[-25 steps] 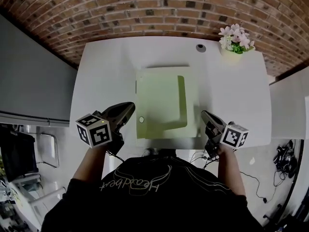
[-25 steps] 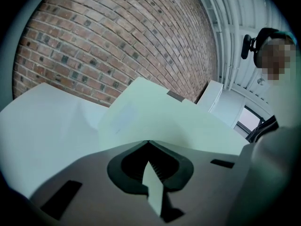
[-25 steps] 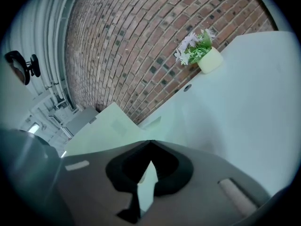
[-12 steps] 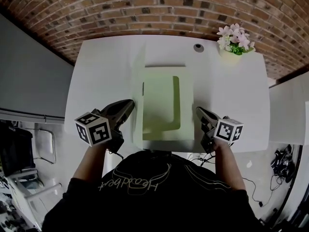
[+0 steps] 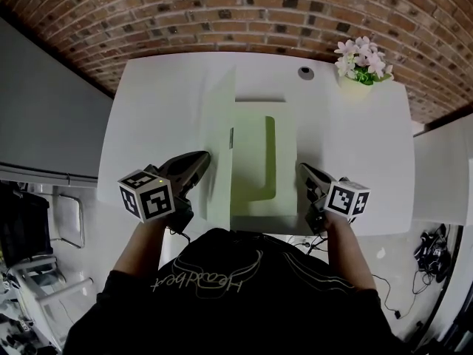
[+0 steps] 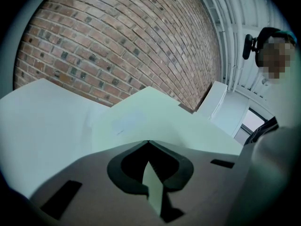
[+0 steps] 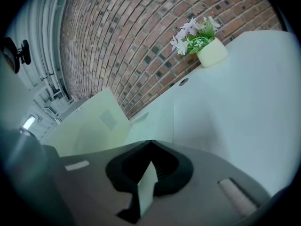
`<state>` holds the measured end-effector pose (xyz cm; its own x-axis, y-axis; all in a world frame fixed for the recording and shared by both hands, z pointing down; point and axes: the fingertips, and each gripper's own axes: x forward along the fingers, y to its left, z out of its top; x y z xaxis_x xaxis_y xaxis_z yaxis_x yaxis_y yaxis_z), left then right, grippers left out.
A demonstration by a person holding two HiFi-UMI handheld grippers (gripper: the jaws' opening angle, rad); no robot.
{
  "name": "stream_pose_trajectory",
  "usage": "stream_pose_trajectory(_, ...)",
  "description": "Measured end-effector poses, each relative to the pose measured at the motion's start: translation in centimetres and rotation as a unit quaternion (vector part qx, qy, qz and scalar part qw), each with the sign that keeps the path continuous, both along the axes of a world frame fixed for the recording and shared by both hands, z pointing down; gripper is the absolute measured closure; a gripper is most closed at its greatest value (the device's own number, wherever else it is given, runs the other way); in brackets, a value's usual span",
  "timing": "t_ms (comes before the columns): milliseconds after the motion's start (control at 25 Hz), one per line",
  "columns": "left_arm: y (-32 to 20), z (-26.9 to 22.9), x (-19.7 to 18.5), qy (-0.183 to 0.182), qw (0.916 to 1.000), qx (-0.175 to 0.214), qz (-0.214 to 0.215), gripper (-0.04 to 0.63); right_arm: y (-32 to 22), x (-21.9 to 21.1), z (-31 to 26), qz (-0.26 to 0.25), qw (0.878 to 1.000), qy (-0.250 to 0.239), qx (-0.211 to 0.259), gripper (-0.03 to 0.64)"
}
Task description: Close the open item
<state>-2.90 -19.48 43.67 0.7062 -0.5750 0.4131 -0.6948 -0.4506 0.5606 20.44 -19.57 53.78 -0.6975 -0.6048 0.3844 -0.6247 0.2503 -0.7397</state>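
Clamps the left claw (image 5: 200, 161) shut on the left cover (image 5: 220, 143) of the pale green folder (image 5: 255, 161), now swung from flat to near upright over the white bench (image 5: 155, 102). Pinches the folder's right edge shut in the right claw (image 5: 304, 171). Reads as roughly half closed; needs the cover tipped over onto the right side.

The white table (image 5: 148, 109) carries a pale green folder (image 5: 255, 161) at its middle, near the front edge, with the left cover raised on edge. A small pot of pink flowers (image 5: 356, 82) stands at the far right corner, and a round grey disc (image 5: 306, 72) lies near it.
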Motion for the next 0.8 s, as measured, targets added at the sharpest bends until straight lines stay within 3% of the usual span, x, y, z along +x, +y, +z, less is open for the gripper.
stream_pose_trajectory(800,0.5,0.7,0.3,0.009,0.9998,-0.016,0.003,0.594,-0.1,-0.8,0.5,0.012,1.000,0.024,0.002,0.614)
